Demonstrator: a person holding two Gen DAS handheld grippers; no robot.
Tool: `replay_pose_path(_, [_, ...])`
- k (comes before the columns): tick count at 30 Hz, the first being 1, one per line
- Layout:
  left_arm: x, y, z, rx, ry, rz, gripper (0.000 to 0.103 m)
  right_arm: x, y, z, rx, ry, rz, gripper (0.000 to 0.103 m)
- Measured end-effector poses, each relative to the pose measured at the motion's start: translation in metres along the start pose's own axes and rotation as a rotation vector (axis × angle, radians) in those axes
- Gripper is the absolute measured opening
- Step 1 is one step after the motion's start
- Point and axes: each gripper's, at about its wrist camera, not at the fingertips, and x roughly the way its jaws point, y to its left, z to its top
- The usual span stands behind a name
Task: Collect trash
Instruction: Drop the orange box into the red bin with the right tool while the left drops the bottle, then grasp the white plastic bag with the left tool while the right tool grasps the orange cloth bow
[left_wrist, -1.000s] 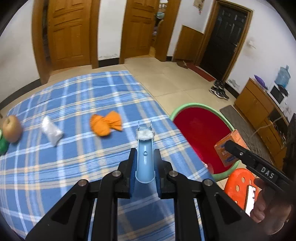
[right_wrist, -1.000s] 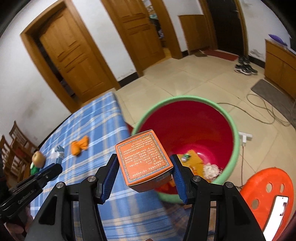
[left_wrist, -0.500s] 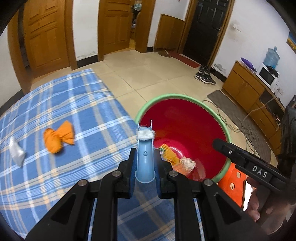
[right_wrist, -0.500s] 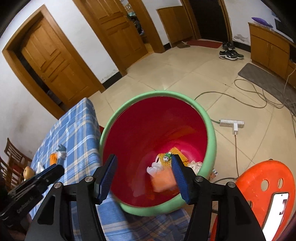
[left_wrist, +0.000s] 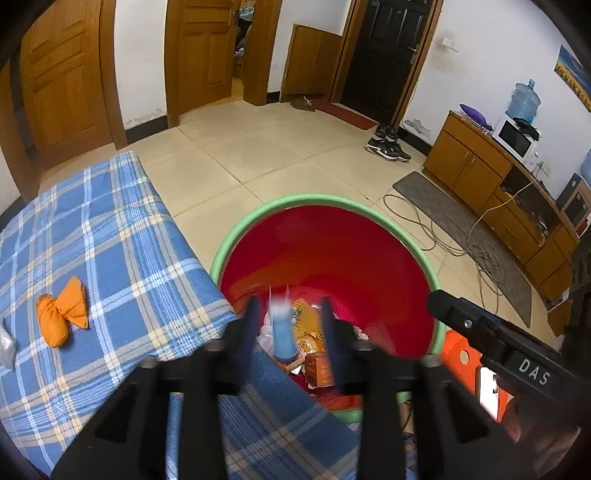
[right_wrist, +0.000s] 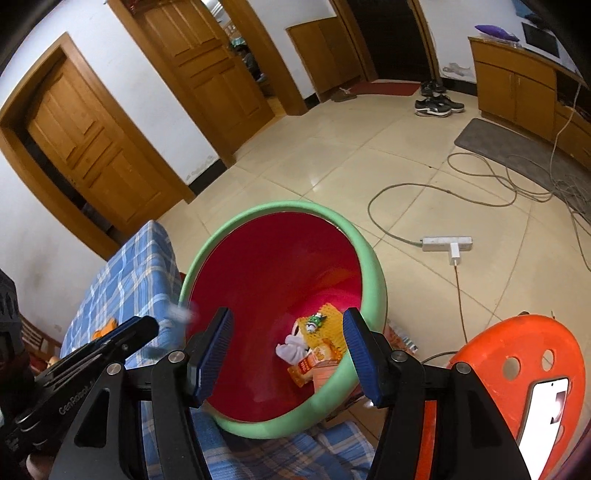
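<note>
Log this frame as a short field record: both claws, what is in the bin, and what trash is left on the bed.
left claw: jaws have just been opening over the bin, blue tube loose between them, pads not pressing it
right claw: open, nothing held, above the bin
bin: red inside, green rim, on the floor beside the bed
bin contents: orange box, yellow mesh wrapper, white crumpled item
bed: orange wrapper left on the blue plaid cover
</note>
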Motion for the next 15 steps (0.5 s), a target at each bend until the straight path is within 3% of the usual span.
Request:
replay_pose_path(7, [-0.011,0.013,-0.003,-0.034,-0.015,0.036,0.044,-0.006,0.009,-0.004,-0.018,0.001,0.020,0.063])
replay_pose_path(15, [-0.041,0.057,-0.013,-0.127,-0.058,0.115,0.044,-0.012,0.032,-0.010,-0.061,0.008,0.047,0.063])
